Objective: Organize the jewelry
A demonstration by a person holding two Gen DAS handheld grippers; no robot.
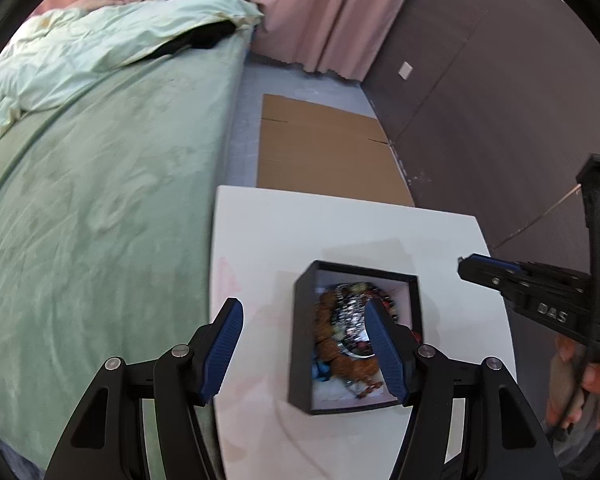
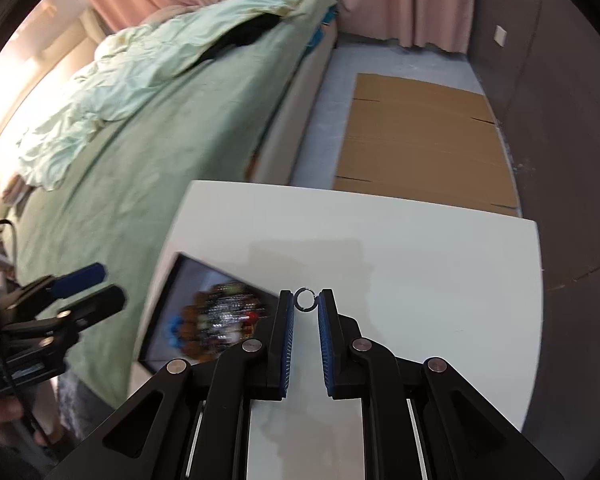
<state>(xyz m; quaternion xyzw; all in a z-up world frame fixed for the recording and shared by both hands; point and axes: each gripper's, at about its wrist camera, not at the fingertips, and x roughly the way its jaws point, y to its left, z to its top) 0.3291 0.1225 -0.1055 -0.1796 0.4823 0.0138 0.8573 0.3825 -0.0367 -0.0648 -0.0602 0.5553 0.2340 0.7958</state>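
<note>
- The left tool point(image 1: 304, 316) hovers over the table point(image 1: 340, 224) with its blue-padded fingers point(image 1: 224, 348) spread wide apart and nothing between them.
- Below it, a black box point(image 1: 302, 344) sits on the table's left part, holding a blurred heap of jewelry point(image 1: 348, 332): brown beads, silvery chain, red and blue bits.
- The right tool point(image 2: 306, 300) has its fingers drawn close, clamped on a small ring point(image 2: 305, 299) held at the tips above bare table, right of the box.
- A green bed point(image 1: 100, 200) lies left of the table; flattened cardboard point(image 1: 320, 148) lies on the floor beyond.
</note>
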